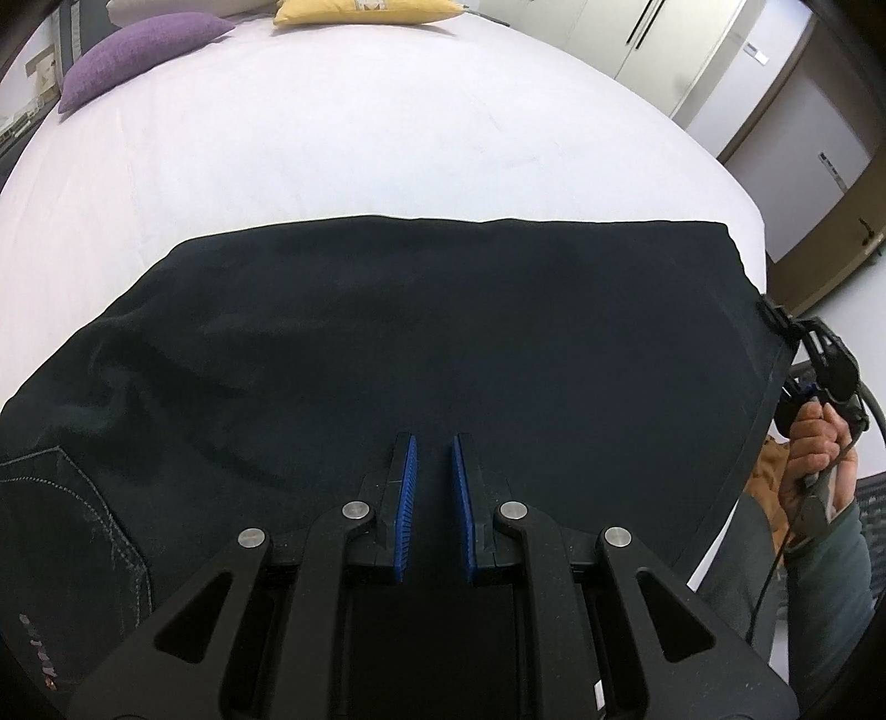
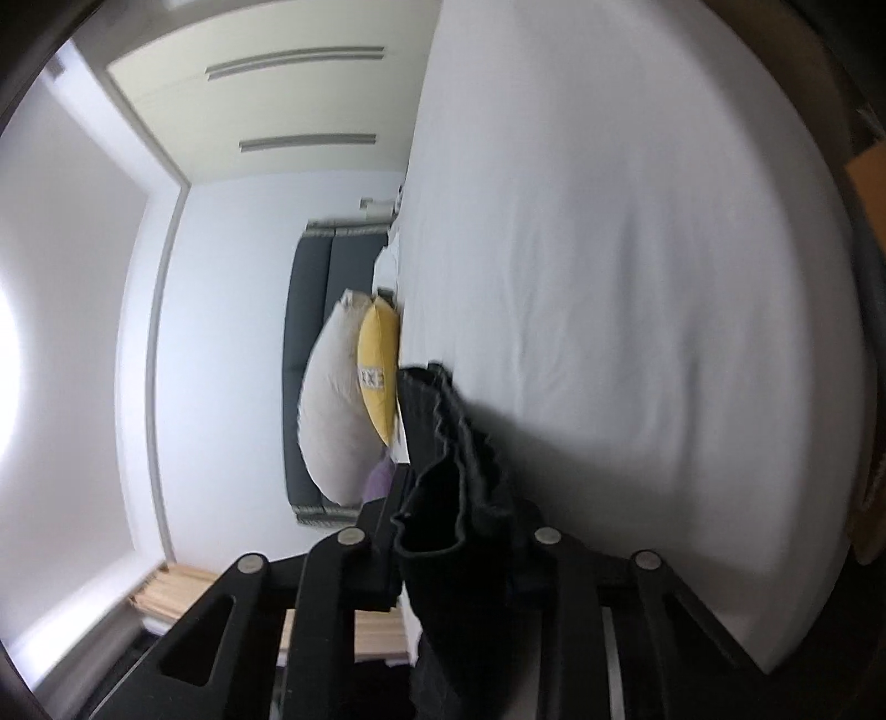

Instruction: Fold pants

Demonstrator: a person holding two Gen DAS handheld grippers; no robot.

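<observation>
Dark pants [image 1: 443, 332] lie spread flat across the near part of a white bed [image 1: 387, 138], with a stitched back pocket [image 1: 83, 498] at the lower left. My left gripper [image 1: 433, 437] hovers over the middle of the cloth, its blue pads [image 1: 408, 487] drawn close together with nothing between them. At the pants' right edge my right gripper [image 1: 772, 315], held by a hand [image 1: 814, 443], pinches the cloth. In the right wrist view the dark bunched fabric [image 2: 443, 471] runs between the fingers of the right gripper [image 2: 454, 498] and hides its pads.
A purple pillow [image 1: 138, 55] and a yellow pillow [image 1: 365, 11] lie at the head of the bed, beside a white pillow [image 2: 332, 415]. White wardrobe doors [image 1: 692, 55] stand past the bed's right side. The bed's edge falls away just right of the pants.
</observation>
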